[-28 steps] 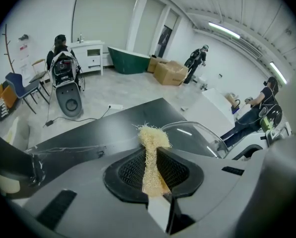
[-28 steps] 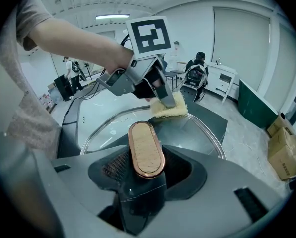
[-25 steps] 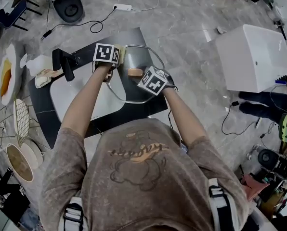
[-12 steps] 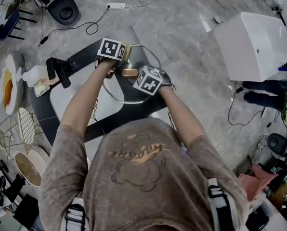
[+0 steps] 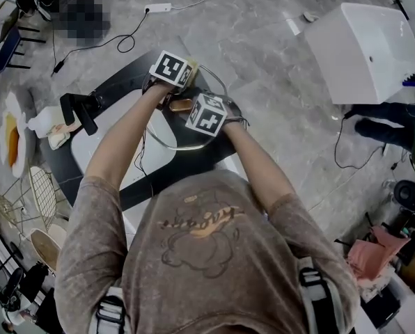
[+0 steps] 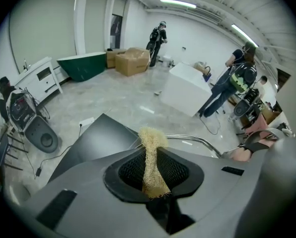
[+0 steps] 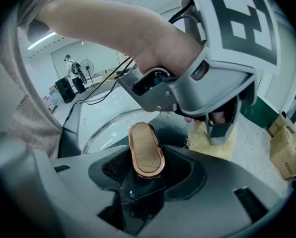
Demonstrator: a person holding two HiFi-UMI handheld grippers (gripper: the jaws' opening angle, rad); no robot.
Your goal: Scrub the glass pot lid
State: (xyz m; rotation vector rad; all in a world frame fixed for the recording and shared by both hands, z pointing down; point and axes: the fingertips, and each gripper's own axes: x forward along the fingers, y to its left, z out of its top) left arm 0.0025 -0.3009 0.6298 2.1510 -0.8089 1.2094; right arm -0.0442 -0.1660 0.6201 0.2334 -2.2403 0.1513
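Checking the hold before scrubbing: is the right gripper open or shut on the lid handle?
Shut: the right gripper clamps the lid handle, whose wooden top stands between the jaws.

The left tool is grey with black mesh pads; the scrubber in it is pale straw-yellow and fibrous. The right tool is the same grey and black. The lid handle is tan, speckled like cork, with a copper rim. Each tool's cube shows black-and-white square markers. The glass lid is clear with a silver rim. The worktop is black and white, the floor grey marbled.
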